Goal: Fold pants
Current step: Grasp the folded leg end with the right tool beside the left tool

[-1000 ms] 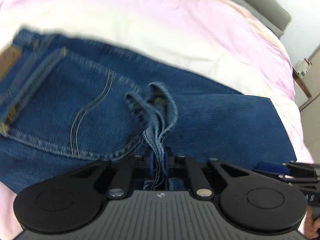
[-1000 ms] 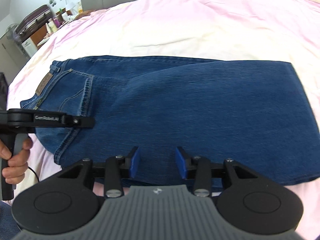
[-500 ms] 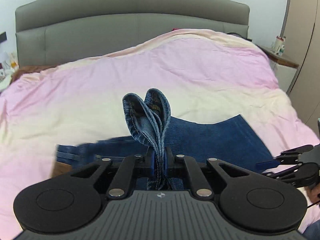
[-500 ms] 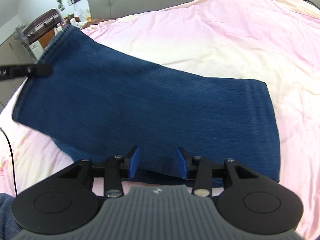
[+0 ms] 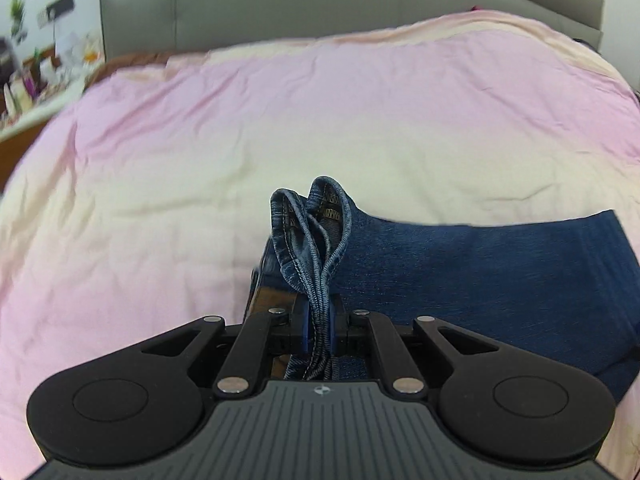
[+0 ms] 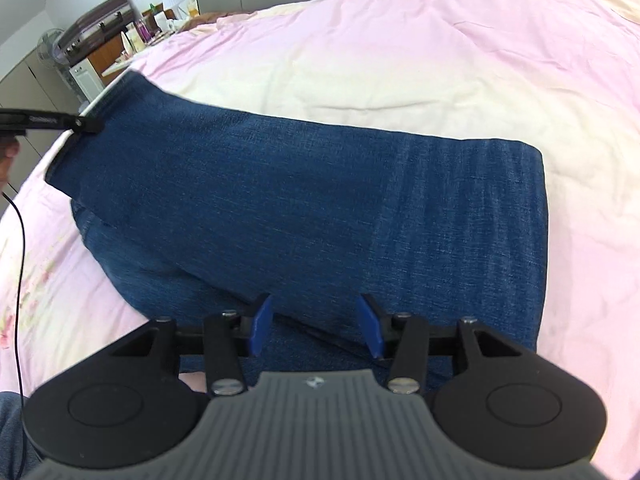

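Between the blue pads of the left gripper a bunched stack of stitched denim hems was pinched tight, the looped edges standing up above the fingertips; this bundle belonged to the dark blue denim jeans, and the jaws were clenched on it with no gap showing. In the right wrist view the same left gripper appeared as a thin black bar at the far left, holding the hem end of the jeans raised off the bed, with a person's hand just visible behind it at the frame edge and a thin black cable hanging down from there. The right gripper hovered low over the near edge of the jeans with its blue pads set apart and widening, denim lying below the gap but nothing pressed between them. The jeans lay across the middle of a pink and cream bedsheet, partly doubled over, the lifted layer slanting from the left gripper down to a flat fold at the right. Beyond the sheet stood a grey padded headboard, and a cluttered side counter sat off to the left.
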